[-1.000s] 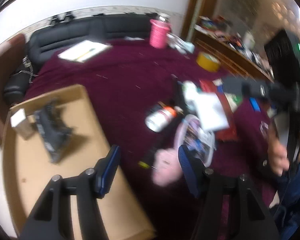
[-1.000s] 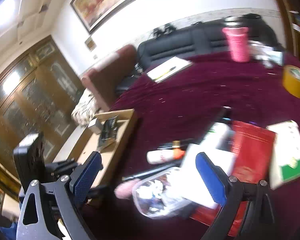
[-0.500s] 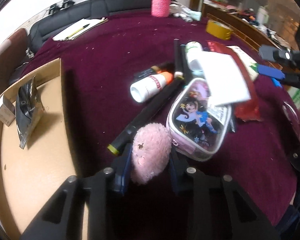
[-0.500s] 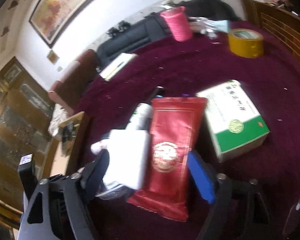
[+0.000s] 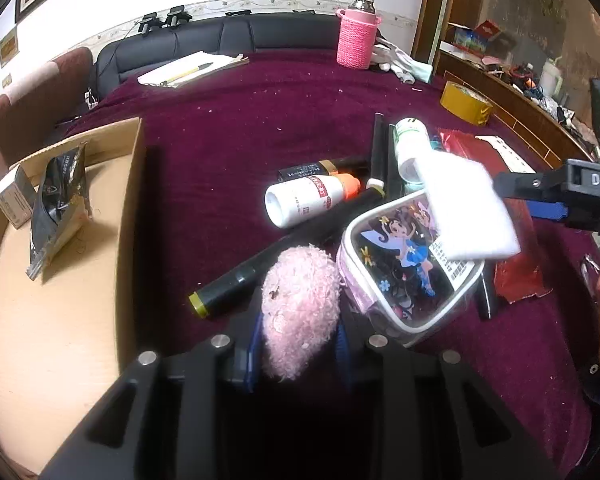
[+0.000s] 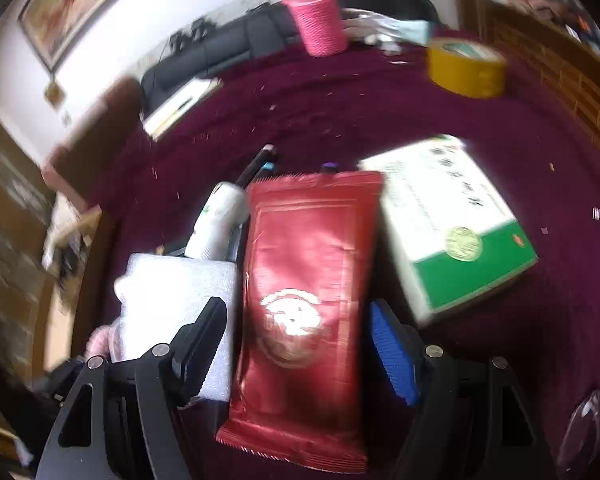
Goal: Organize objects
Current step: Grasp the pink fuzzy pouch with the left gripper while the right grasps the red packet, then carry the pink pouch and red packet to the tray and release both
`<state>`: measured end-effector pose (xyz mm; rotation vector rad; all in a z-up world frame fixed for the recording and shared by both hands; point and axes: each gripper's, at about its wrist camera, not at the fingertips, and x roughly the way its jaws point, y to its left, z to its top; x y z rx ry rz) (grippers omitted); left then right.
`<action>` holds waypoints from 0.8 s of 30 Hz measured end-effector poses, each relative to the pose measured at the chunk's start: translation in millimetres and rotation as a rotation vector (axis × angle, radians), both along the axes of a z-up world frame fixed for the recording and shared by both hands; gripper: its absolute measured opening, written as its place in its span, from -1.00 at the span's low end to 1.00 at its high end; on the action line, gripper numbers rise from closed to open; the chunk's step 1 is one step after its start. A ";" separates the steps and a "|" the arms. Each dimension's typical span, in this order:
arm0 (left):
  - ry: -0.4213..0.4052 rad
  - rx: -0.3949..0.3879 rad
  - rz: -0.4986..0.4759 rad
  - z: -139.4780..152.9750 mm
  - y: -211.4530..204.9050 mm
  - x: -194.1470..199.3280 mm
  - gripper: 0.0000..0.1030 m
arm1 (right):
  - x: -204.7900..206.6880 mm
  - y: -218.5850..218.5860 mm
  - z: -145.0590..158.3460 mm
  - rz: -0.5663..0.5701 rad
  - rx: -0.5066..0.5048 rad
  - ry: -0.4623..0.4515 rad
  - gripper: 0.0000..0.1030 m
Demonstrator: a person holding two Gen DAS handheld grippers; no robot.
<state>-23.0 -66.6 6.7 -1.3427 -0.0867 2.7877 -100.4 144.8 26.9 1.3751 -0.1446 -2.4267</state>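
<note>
1. Your left tool (image 5: 298,344) is pinching the pink plush toy (image 5: 300,312), right beside the cartoon pouch (image 5: 408,264) on the maroon worktop (image 5: 240,128).
2. Your right tool (image 6: 300,344) is spread, its fingers either side of the red packet (image 6: 308,280).
3. The cardboard box (image 5: 60,300) sits off to your left.

Both wrist views close over cluttered table (image 5: 260,128), sharing red pouch (image 6: 308,280)
</note>
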 end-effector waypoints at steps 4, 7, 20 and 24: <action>-0.002 -0.022 -0.002 0.0 2.9 -2.0 -0.44 | -2.5 -4.4 -0.8 0.002 0.009 0.029 0.38; -0.006 -0.059 -0.007 0.1 8.6 -3.2 -0.39 | -3.1 0.2 -7.4 0.006 0.009 0.023 0.14; 0.022 0.006 0.021 -0.4 -0.8 -4.5 -0.52 | 18.9 21.3 -7.7 0.005 -0.004 0.063 -0.01; 0.059 0.091 0.051 7.2 -16.2 6.2 -0.52 | 31.8 33.8 1.5 -0.002 -0.072 0.069 -0.03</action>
